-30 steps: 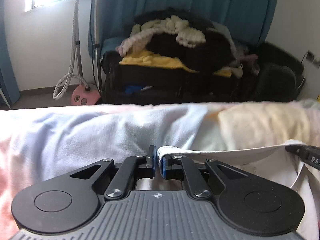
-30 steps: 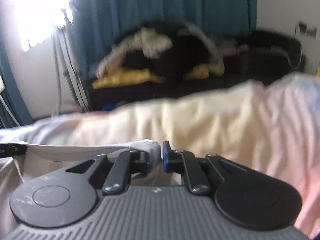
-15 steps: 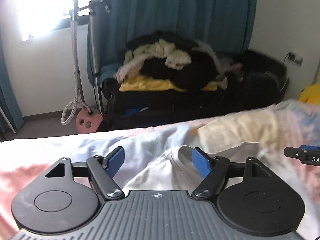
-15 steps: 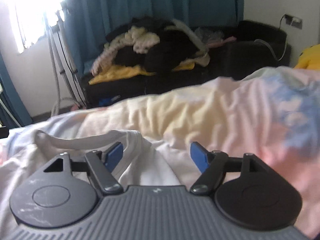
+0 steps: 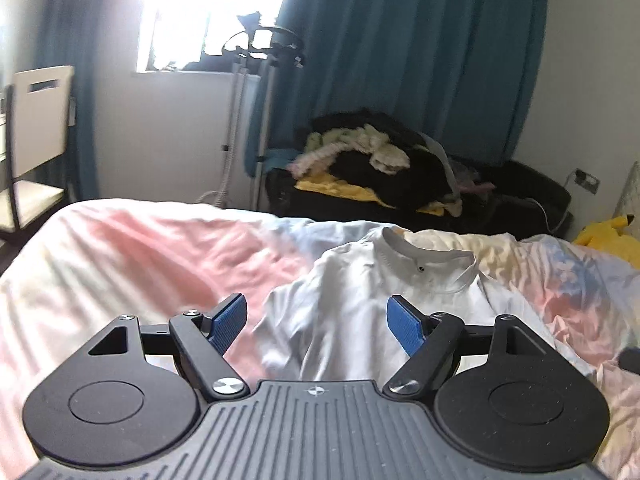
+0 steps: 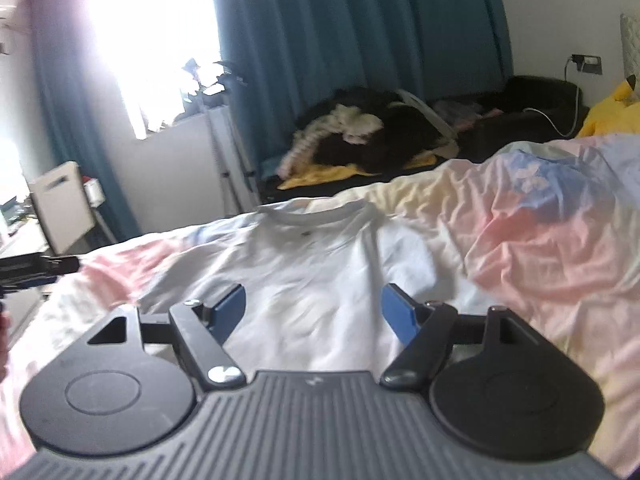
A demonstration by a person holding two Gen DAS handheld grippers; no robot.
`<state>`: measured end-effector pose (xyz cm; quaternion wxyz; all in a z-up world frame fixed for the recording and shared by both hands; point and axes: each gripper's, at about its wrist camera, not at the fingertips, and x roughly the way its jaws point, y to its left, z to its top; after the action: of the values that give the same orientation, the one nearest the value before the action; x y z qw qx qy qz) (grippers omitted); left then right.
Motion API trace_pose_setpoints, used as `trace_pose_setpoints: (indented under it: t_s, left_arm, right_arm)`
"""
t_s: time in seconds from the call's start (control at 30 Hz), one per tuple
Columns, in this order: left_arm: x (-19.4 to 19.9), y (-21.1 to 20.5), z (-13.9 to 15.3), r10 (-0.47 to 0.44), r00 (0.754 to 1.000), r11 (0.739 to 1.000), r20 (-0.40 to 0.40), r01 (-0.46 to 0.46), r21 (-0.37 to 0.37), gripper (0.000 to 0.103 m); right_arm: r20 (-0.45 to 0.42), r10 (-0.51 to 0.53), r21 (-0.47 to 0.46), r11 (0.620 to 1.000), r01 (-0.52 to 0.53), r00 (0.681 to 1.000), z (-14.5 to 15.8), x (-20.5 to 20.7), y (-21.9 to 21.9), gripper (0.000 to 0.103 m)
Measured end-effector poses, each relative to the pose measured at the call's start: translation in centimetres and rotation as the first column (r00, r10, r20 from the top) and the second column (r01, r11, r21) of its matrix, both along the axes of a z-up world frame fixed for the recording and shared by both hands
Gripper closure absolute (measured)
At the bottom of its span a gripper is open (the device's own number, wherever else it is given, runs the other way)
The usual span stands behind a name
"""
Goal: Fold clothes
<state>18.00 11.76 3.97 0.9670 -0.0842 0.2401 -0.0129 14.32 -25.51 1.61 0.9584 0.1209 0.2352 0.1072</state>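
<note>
With both pairs of tongs standing apart and nothing between their blue pads, the white T-shirt (image 5: 372,300) is free of any grip and lies on the bed on its own. The left tongs (image 5: 316,316) hover above the shirt's lower body, their pads (image 5: 230,314) clear of the cloth; the right tongs (image 6: 312,308) do the same from the other side, and the tip of the left tool shows at the far left edge of the right wrist view. The jaws of both have just been opening, and no fabric sits in either gap. Held back and above like this, the tongs give a full look at the garment, which seems the point: the shirt has to be read before a fold is chosen.

It lies spread with its collar (image 5: 428,252) toward the far edge of the bed (image 5: 132,248), the body running back toward the tongs. That layout suits a fold from the sleeves or the hem, though the near hem is hidden under the tool bodies. Wrinkles run across the chest, so some smoothing may be wanted first. The pastel duvet beneath is rumpled, most of all to the right, and may let the cloth drag.

Beyond the bed, a heap of clothes (image 5: 372,168) waits on a dark couch before a teal curtain (image 5: 420,52), likely further work.
</note>
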Motion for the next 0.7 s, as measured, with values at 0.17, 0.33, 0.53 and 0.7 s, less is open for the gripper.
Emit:
trace_pose_setpoints:
  t_s: [0.17,0.33,0.53,0.7]
  left_arm:
    - [-3.6,1.2,-2.3,0.008,1.000,0.996,0.014,-0.007,-0.087,0.023]
    - [-3.5,2.3,-4.7,0.043,0.996,0.984,-0.076,-0.055,-0.168,0.027]
    - [-1.4,3.5,-6.2,0.091,0.993,0.959,-0.079,-0.109,-0.261,0.038]
    - [0.9,5.0,-8.1,0.132,0.988,0.919,-0.081,-0.153,-0.363,0.050]
  right_arm:
    - [0.036,0.008,0.087,0.996,-0.011,0.999,-0.9,-5.9,0.2,0.028]
    - [0.005,-0.006,0.155,0.988,0.005,1.000,-3.2,-7.4,-0.2,0.033]
    - [-0.028,-0.016,0.208,0.978,0.021,0.999,-4.2,-6.1,-0.4,0.039]
    - [-0.075,-0.020,0.218,0.975,0.036,0.997,-6.0,-4.3,-0.2,0.047]
